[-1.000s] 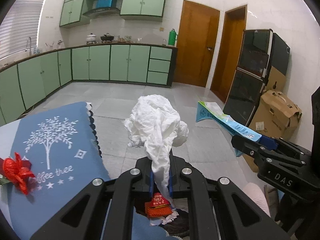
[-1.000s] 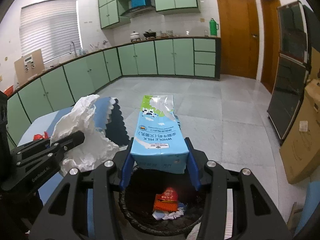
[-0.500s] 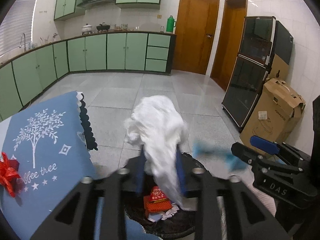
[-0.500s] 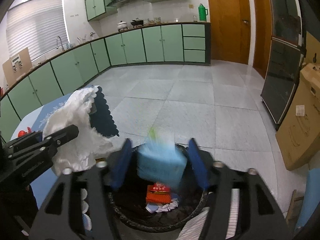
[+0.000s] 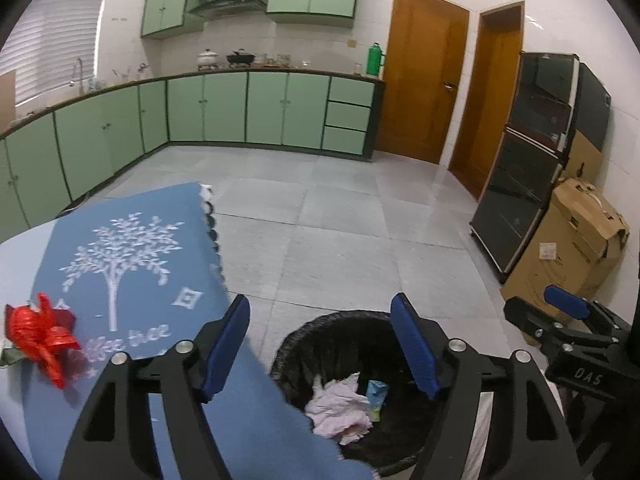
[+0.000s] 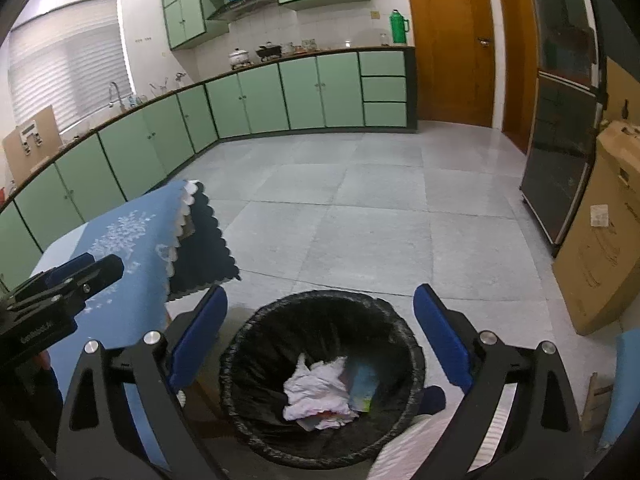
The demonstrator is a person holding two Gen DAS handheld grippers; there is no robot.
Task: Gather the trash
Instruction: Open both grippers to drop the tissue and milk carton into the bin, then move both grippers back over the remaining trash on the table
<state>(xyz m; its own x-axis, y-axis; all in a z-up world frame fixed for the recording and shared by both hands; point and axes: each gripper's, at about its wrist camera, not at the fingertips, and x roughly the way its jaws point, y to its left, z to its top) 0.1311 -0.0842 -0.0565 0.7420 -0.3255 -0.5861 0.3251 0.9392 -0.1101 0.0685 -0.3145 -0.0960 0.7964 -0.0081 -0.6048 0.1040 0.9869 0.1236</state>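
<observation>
A round bin with a black liner (image 6: 400, 320) (image 5: 304, 332) stands on the floor below both grippers. Inside it lie the crumpled white tissue (image 6: 316, 386) (image 5: 336, 404) and the blue milk carton (image 6: 363, 384) (image 5: 377, 394), the carton leaning beside the tissue. My left gripper (image 5: 320, 320) hovers over the bin's left rim, its jaws opening with nothing between them. My right gripper (image 6: 320, 312) hangs above the bin's middle, jaws opening wide and empty. A red ribbon bow (image 5: 40, 336) lies on the blue tablecloth (image 5: 132, 280) at the left.
The table with the blue cloth (image 6: 120, 264) stands just left of the bin. A cardboard box (image 5: 576, 248) and a dark glass cabinet (image 5: 520, 184) line the right wall. Green kitchen cabinets (image 5: 240, 108) run along the back, with grey tiled floor between.
Both grippers opened and let go. The tissue fell from the left one and the milk carton from the right one, and both now lie in the bin.
</observation>
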